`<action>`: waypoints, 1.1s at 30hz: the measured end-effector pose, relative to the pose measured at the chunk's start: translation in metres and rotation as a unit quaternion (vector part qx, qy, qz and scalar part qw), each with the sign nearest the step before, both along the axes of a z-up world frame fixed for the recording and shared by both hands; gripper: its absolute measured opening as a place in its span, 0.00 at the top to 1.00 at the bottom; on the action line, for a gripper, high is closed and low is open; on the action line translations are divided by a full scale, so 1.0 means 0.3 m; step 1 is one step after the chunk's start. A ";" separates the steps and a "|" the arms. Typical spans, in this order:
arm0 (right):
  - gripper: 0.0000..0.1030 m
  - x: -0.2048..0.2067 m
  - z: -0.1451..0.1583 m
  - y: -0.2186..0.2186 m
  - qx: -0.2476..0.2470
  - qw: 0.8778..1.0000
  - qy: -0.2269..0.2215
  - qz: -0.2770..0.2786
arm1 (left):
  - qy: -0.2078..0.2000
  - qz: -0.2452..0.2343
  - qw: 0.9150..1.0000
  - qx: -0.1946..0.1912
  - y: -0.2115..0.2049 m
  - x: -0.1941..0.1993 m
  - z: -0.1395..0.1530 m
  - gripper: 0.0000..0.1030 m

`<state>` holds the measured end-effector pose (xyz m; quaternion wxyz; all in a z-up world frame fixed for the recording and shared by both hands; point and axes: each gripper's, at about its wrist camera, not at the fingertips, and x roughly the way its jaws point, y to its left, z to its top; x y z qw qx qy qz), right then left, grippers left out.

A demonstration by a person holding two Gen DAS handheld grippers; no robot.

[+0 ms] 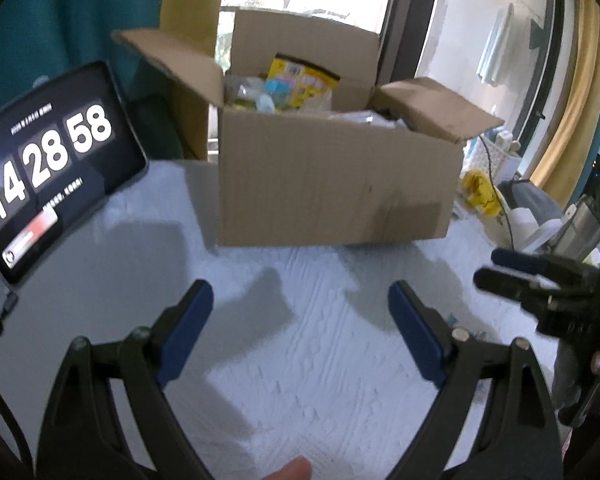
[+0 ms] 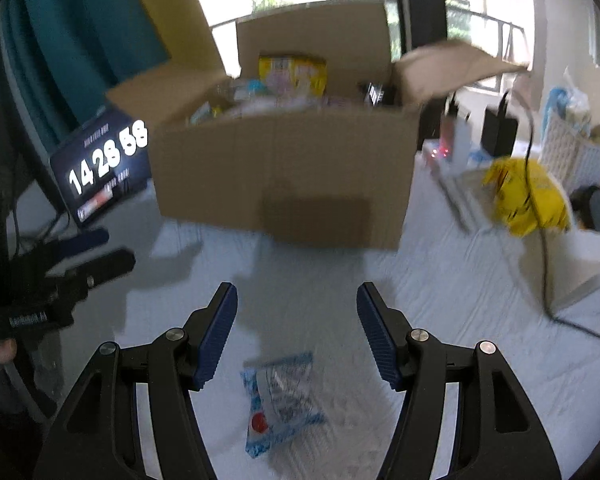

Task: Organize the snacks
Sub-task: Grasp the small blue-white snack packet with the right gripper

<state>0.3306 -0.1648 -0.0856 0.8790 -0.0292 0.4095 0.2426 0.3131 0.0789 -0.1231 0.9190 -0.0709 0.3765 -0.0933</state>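
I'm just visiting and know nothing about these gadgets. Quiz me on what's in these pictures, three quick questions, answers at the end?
1. True or false: the cardboard box has its flaps closed.
2. What lies on the white cloth just ahead of the right gripper? A) a blue and white snack packet B) a spoon C) a cup
3. What do the white digits on the tablet left of the box read?

Key
1. False: the flaps stand open and snacks show inside.
2. A: the snack packet lies flat on the cloth; nothing is between the gripper's fingers. The left gripper is empty too.
3. 14 28 58.
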 end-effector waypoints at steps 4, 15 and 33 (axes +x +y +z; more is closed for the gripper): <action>0.36 -0.029 -0.070 0.016 -0.015 0.999 0.030 0.012 | 0.012 -0.003 1.000 -0.007 -0.004 0.006 -0.045 0.12; 0.52 -0.088 -0.185 0.053 -0.060 0.995 0.070 0.033 | 0.050 -0.024 0.998 -0.023 -0.042 -0.014 -0.147 0.12; 0.55 0.018 0.008 0.057 -0.037 0.999 0.006 0.014 | 0.035 -0.012 0.999 -0.034 -0.005 -0.024 -0.113 0.12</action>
